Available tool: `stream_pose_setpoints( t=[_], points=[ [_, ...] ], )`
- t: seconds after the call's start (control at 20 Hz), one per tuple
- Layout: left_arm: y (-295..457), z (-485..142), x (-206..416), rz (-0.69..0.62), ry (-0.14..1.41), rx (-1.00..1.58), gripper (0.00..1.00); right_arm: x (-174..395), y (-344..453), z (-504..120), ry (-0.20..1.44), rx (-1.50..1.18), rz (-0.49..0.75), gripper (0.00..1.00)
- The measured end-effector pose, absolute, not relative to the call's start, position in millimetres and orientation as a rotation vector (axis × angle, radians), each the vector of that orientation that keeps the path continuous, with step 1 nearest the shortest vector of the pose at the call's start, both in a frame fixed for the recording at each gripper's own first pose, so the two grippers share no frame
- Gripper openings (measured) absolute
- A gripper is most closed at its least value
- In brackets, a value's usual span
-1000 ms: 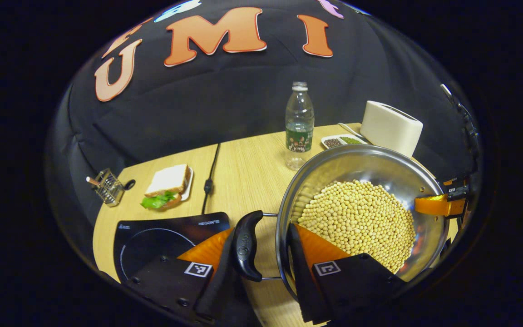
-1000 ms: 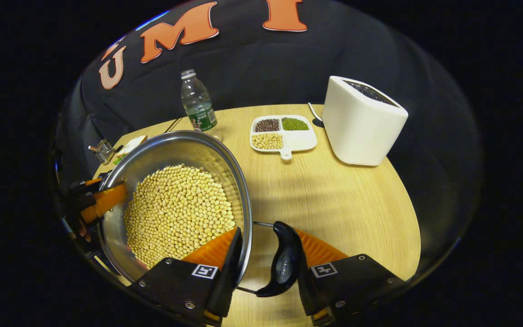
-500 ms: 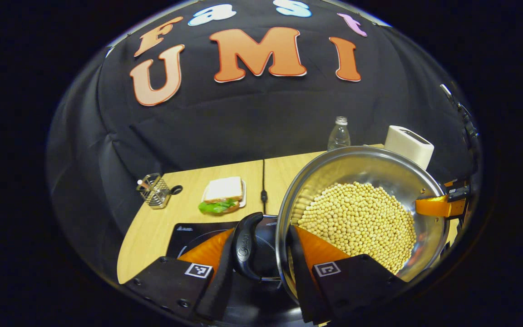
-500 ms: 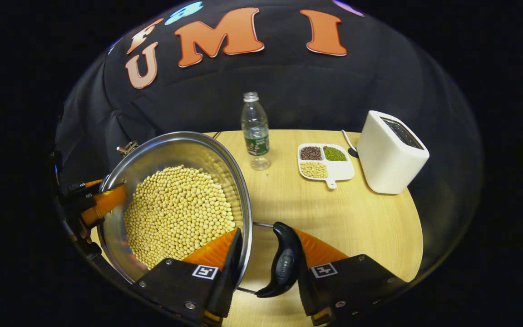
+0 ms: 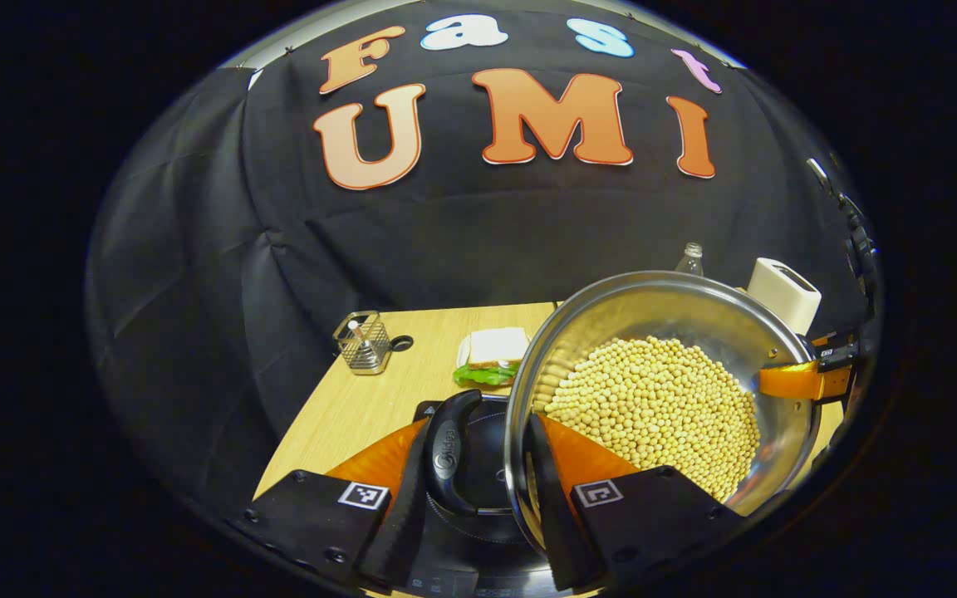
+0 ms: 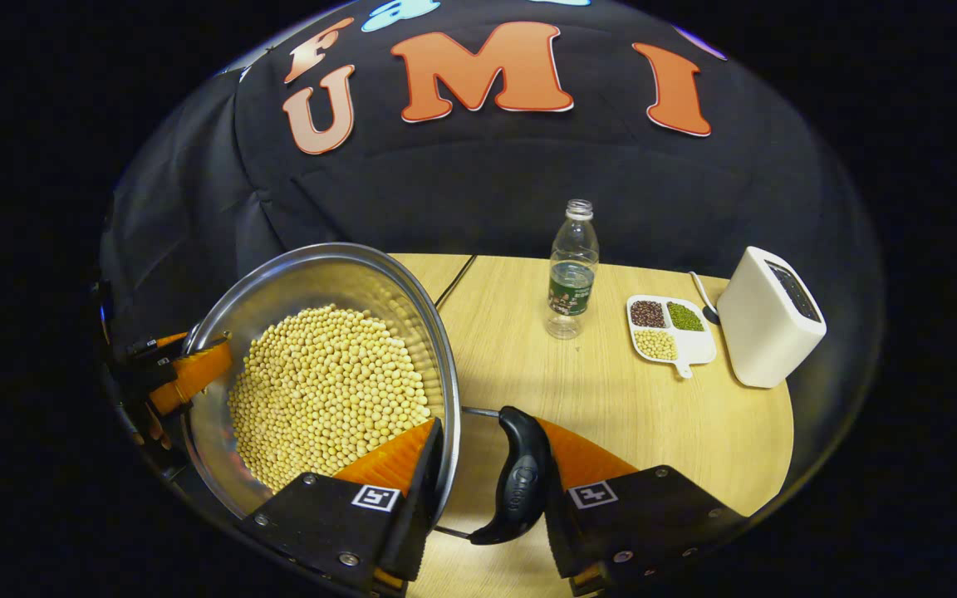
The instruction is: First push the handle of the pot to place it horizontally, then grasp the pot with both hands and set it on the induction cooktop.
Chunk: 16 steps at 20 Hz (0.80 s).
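**Above the cooktop: pot carried in a two-handed grasp, set-down pending**

Over the induction cooktop [image 5: 453, 573], at the table's [image 5: 345, 407] near edge, the pot [image 5: 661, 291] is held clear of the surface; the cooktop's dark glass is seen beneath its left handle [image 5: 448, 453]. The left gripper [image 5: 478, 490] is clenched across that handle and the pot wall, one finger outside the handle, one inside the rim. The right gripper [image 6: 487, 490] is clamped likewise on the right handle [image 6: 520, 477]. Soybeans [image 6: 329, 390] fill the pot in a deep layer. The second step, transfer to the cooktop, is judged to be under way.

For the next move, centring over the cooking ring and an even lowering by both grippers are called for. The rim should be kept level, since a tilt could spill beans. Release is advised only once the base is seated.
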State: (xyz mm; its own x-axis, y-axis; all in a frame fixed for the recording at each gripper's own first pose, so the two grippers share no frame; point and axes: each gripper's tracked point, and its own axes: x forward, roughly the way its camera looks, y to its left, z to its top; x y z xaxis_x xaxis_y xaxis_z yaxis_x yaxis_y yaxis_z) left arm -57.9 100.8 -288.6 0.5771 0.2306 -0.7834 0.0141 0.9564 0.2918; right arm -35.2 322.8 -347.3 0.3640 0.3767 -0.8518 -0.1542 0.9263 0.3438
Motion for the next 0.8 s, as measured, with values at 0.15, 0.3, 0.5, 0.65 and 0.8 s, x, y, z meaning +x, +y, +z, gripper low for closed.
stream_pose_setpoints(
  t=[0.15,0.3,0.5,0.65,0.8],
  points=[
    [119.7,-280.3,-62.4,0.148,0.948,0.291,0.66,-36.4,344.0,-348.4,1.16,0.234,0.358,0.59],
    [134.8,-278.5,-67.2,0.168,0.948,0.292,0.66,-33.9,359.8,-345.3,1.155,0.235,0.368,0.59],
    [160.3,-276.5,-67.8,0.206,0.948,0.285,0.65,-22.3,382.5,-339.9,1.116,0.192,0.384,0.6],
    [177.7,-277.6,-68.3,0.236,0.943,0.264,0.65,-18.1,402.7,-338.3,1.097,0.194,0.401,0.59],
    [191.1,-286.8,-71.0,0.255,0.968,0.275,0.67,-17.3,420.8,-357.0,1.131,0.194,0.42,0.59]
  ],
)
